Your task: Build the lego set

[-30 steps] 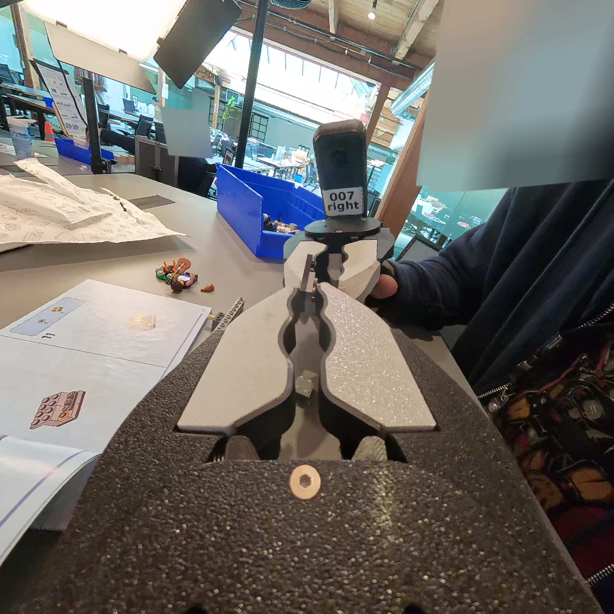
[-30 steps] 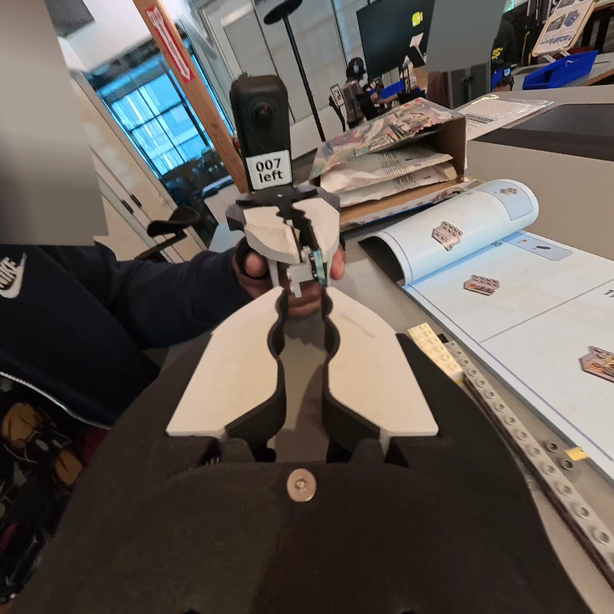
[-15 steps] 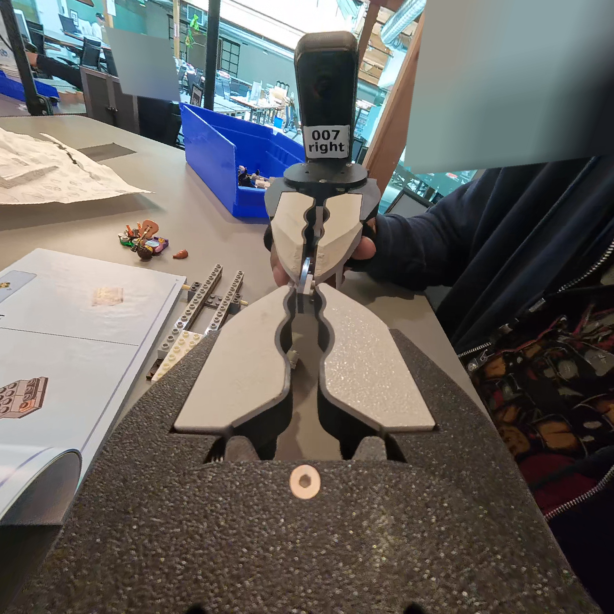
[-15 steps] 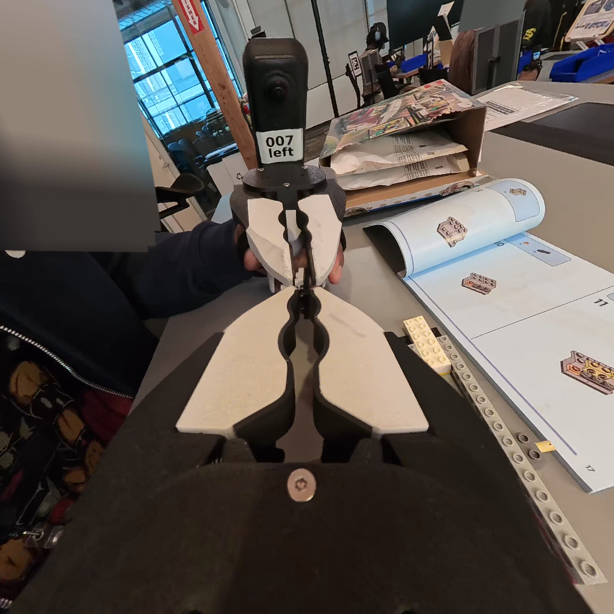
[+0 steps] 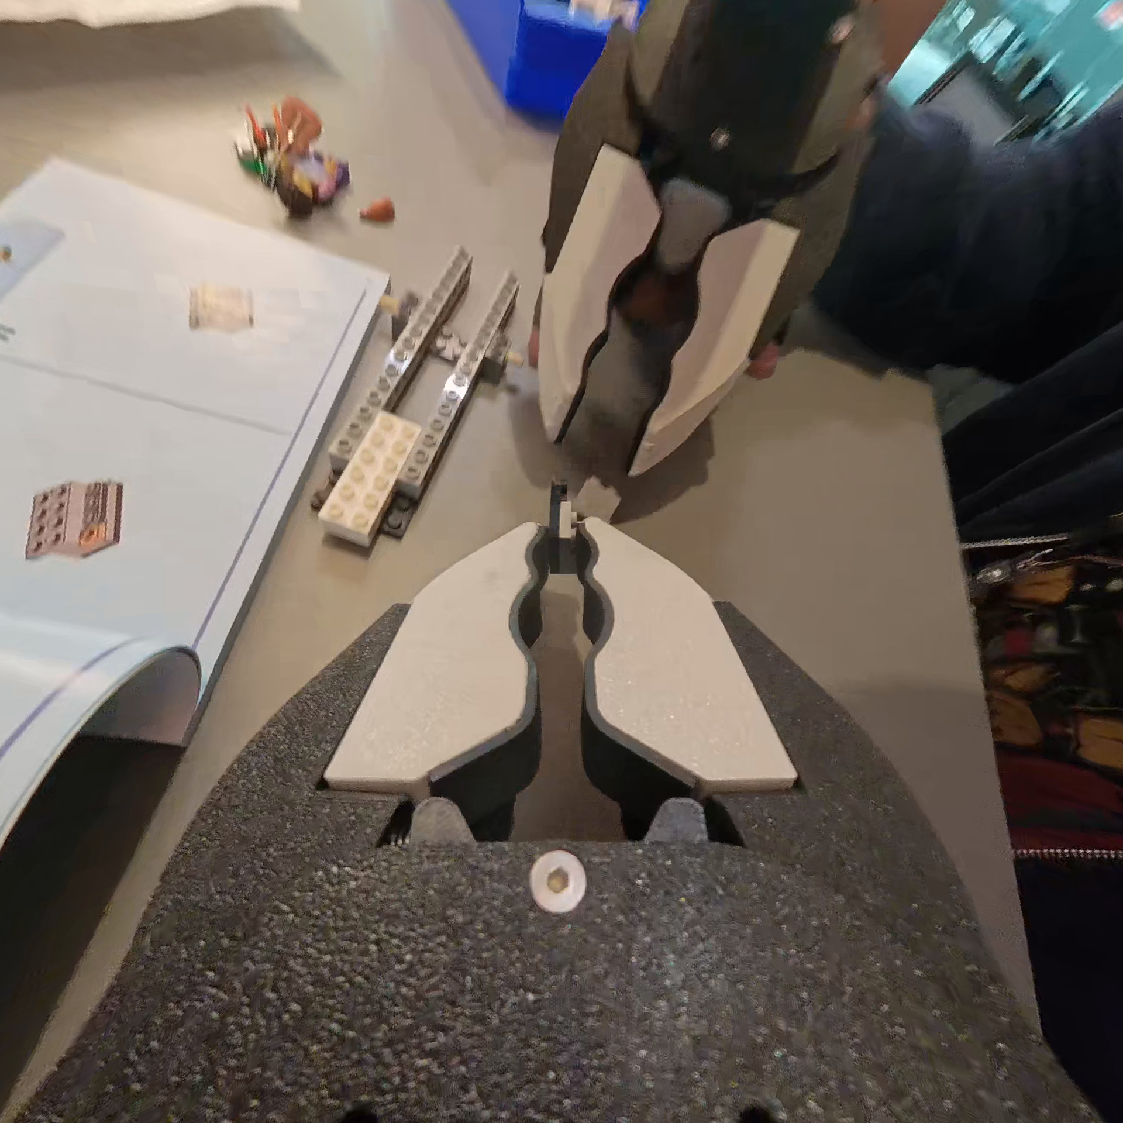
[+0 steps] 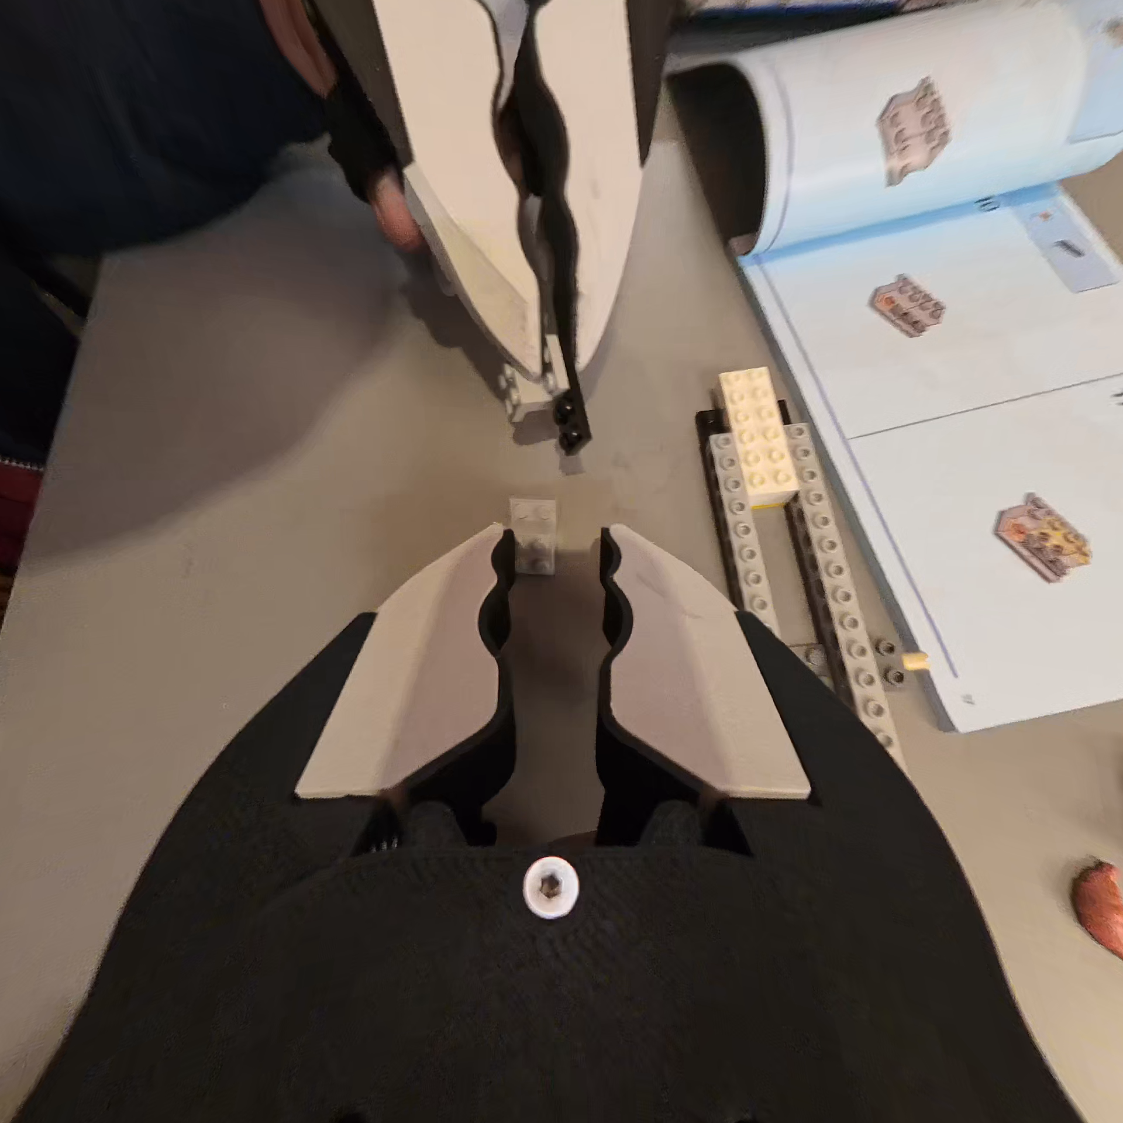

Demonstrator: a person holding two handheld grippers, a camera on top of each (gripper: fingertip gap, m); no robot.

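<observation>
My left gripper is pinched on a small black-and-grey brick stack, which pokes past the tips. My right gripper is open; a small grey plate lies on the table between the pads, by the left pad, right pad clear. Long grey beam assembly and open instruction booklet sit to the right.

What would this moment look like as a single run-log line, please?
left gripper: shut on black plate with light grey piece | right gripper: open, over small grey plate on table
</observation>
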